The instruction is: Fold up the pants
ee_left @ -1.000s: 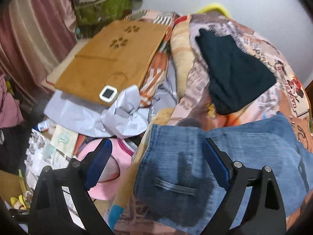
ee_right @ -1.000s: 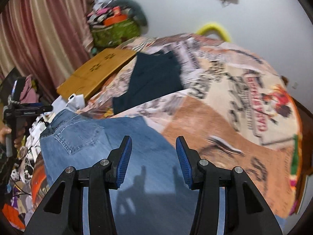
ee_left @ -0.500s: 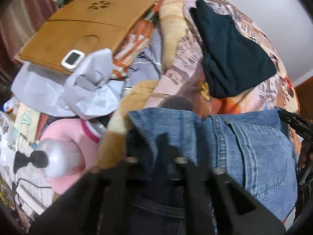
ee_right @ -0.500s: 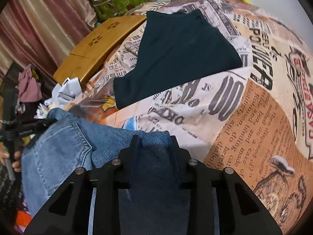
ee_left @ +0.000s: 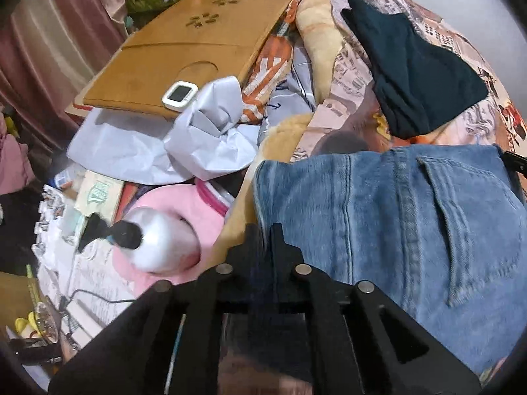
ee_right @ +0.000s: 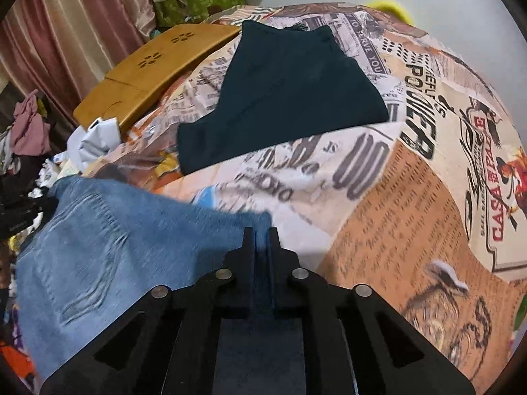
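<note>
Blue denim is lying across the near end of a bed: the jeans [ee_left: 411,217] are resting waist-up on a printed blanket [ee_right: 411,197], a back pocket facing up in the left wrist view. The left gripper [ee_left: 267,230] is pointing steeply down at the jeans' left corner, its fingers [ee_left: 278,232] standing narrow with a fold of denim caught between them; the jaws are opening slightly, yet the cloth is sitting pinched in the gap. The right gripper [ee_right: 262,233] is meeting the opposite edge of the jeans, its fingers [ee_right: 247,235] drawn nearly together and clamping a strip of denim that is showing between the pads. The jeans are spreading from that grip toward the left of the right wrist view, blurred there.

Beyond the jeans, a dark garment [ee_right: 283,95] is lying flat on the blanket, well apart from both grippers. A wooden board [ee_left: 184,52] is resting at the bed's far left with a small white device [ee_left: 179,93] on its near edge, crumpled white paper [ee_left: 210,138] just beside it. A pink item [ee_left: 178,214] and a white bottle [ee_left: 161,243] are sitting to the left of the left gripper, among clutter. Curtains [ee_right: 66,33] are hanging at the far left.
</note>
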Motion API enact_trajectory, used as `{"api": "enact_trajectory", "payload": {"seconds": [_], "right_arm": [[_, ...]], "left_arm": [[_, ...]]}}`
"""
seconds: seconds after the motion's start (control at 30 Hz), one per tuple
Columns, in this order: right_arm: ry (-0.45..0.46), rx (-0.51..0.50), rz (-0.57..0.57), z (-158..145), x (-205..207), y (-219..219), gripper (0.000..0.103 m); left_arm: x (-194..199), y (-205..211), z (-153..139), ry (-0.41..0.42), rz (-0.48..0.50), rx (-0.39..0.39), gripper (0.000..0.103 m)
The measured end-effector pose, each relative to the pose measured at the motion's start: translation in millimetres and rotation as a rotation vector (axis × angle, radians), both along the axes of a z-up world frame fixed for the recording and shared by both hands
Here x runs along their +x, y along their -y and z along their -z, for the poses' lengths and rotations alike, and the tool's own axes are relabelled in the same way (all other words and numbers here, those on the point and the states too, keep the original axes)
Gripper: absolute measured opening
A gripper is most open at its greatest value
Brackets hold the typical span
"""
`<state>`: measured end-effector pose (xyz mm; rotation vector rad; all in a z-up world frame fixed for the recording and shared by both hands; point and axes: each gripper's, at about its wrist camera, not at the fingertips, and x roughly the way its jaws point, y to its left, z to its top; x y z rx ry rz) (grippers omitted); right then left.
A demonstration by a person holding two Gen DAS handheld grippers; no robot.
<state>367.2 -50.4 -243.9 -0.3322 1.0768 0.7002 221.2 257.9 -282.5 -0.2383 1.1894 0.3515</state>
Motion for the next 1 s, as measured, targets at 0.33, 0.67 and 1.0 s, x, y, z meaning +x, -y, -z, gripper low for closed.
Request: {"api": "enact_trajectory", "payload": {"seconds": [0.33,0.67,1.0], "right_arm": [[0.081,0.091,0.024,-62,-64,56,0.032],[0.163,0.092,-0.007,-67,-133,96,0.039],[0.081,0.037,0.047,-33,-153,138,0.039]], "left_arm": [[-49,24,-66,0.129,0.008,0.023,0.071],[-74,42,-44,0.068,-0.024,-0.145,0.078],[-48,57,-23,0.044,-0.056,-0.318,0.078]]}}
